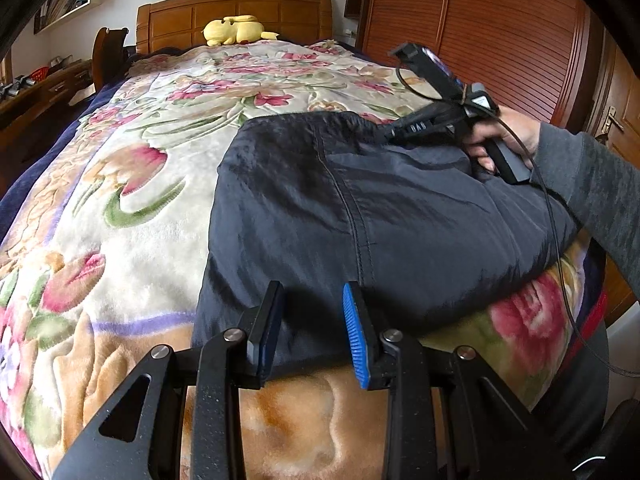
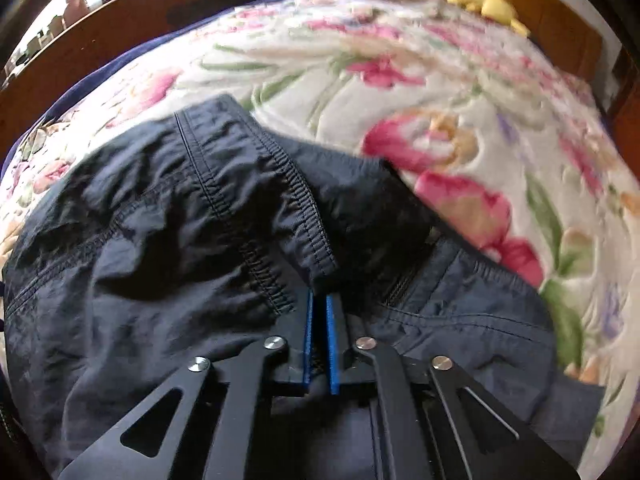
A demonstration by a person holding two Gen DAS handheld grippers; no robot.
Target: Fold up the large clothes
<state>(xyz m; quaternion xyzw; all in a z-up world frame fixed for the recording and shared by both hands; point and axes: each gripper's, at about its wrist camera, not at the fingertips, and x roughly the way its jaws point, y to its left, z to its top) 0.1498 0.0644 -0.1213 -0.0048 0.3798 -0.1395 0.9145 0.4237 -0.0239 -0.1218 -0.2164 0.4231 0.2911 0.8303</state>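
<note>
In the left wrist view we see the dark garment (image 1: 360,208) lying on the floral blanket (image 1: 132,184) of the bed, filling the frame from the centre out to 3 o'clock. At 6 o'clock the left hand-held gripper (image 1: 314,326) has its jaws apart, the near hem of the garment lying between the blue pads without either pad pressing on it. At 2 o'clock the right hand-held gripper (image 1: 386,136) points down into the far, gathered edge of the garment, carried by a hand (image 1: 506,136) in a grey sleeve (image 1: 592,184); from here we cannot tell how its jaws stand. At 12 o'clock a yellow plush toy (image 1: 236,30) rests against the wooden headboard (image 1: 236,14), and a wooden wardrobe (image 1: 480,32) fills the 1 to 2 o'clock side.

The right wrist view settles what the first leaves hidden: at 6 o'clock the right hand-held gripper (image 2: 320,300) has its blue pads drawn together, clamped on a fold of the dark garment (image 2: 160,232) beside the elastic waistband (image 2: 296,192). The garment spreads from 9 o'clock through the centre, rumpled, with the floral blanket (image 2: 440,92) beyond it from 12 to 4 o'clock. The plush toy (image 2: 484,0) appears blurred at 1 o'clock. The left hand-held gripper does not show in this view.
</note>
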